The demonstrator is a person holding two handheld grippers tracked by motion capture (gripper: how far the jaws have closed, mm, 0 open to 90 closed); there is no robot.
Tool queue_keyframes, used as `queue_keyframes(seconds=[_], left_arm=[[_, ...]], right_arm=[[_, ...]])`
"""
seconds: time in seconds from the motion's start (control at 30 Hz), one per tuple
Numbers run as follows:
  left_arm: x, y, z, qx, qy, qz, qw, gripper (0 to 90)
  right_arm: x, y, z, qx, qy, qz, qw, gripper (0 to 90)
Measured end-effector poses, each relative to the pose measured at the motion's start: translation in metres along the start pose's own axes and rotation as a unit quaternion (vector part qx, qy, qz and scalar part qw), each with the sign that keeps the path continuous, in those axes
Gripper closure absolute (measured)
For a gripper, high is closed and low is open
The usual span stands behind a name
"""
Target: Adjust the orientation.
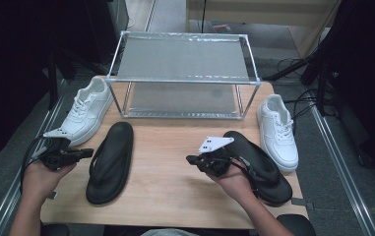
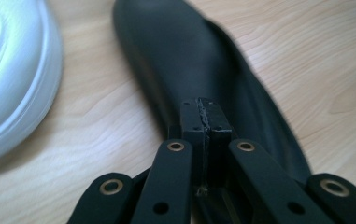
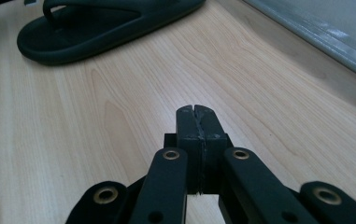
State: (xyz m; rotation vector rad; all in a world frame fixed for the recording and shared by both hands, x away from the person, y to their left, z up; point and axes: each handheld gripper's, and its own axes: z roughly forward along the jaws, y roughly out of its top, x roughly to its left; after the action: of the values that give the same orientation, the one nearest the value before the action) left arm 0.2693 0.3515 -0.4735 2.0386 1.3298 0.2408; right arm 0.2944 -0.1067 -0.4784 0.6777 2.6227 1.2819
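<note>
**Left hand-held gripper**: black, two-jawed, held in the person's left hand at the left edge of the counter. Its jaws are pressed together with nothing between them, as seen in the left gripper view. It is pointed toward the left black rubber flip-flop sandal, just beside that sandal's left edge and not touching it. A grey three-cornered plate is carried on top, and a black cable is trailed back past the wrist.

**Right hand-held gripper**: black, two-jawed, held in the person's right hand near the middle of the counter. Its jaws are likewise closed on nothing, as seen in the right gripper view, and are pointed left across bare wood toward the left sandal, well apart from it.

**Left black rubber flip-flop sandal**: laid flat, sole down, toe toward the person, on the left half of the counter; seen close below the jaws in the left gripper view.

**Right black rubber flip-flop sandal**: laid flat on the right half, partly covered by the right hand.

**Left white lace-up sneaker**: stood at the far left corner, just beside the left sandal.

**Right white lace-up sneaker**: stood at the right edge, beside the right sandal.

**Two-tier metal-framed shoe rack with grey shelves**: placed at the far middle, between the sneakers.

**Light wooden counter**: bears all items listed.
</note>
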Motion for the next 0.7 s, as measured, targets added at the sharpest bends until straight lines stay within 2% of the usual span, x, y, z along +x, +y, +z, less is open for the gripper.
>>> queue_keyframes(seconds=[0.17,0.23,0.27,0.3,0.47,0.57,0.7], left_arm=[[0.011,-0.009,0.006,0.020,0.006,-0.021,0.9996,90.0],[0.014,-0.009,0.007,0.022,0.002,-0.027,0.9994,90.0],[0.018,-0.012,0.011,0.017,-0.005,-0.041,0.9990,90.0],[0.020,-0.012,0.013,0.021,-0.008,-0.043,0.9988,90.0],[0.020,-0.010,0.023,0.029,-0.013,-0.042,0.9986,90.0],[0.016,-0.008,0.030,0.043,-0.009,-0.027,0.9987,90.0],[0.010,-0.006,0.034,0.043,-0.016,-0.017,0.9988,90.0]], right_arm=[[-0.001,0.002,0.001,-0.005,0.001,-0.002,1.0000,90.0],[-0.001,0.002,0.001,-0.006,0.003,0.000,1.0000,90.0],[-0.003,0.003,0.002,-0.007,0.004,0.002,1.0000,90.0],[-0.003,0.003,0.003,-0.005,0.004,0.004,1.0000,90.0],[-0.004,0.004,0.005,0.003,0.003,0.014,0.9999,90.0],[-0.004,0.004,0.005,0.004,0.001,0.013,0.9999,90.0],[-0.003,0.004,0.006,0.006,0.001,0.010,0.9999,90.0]])
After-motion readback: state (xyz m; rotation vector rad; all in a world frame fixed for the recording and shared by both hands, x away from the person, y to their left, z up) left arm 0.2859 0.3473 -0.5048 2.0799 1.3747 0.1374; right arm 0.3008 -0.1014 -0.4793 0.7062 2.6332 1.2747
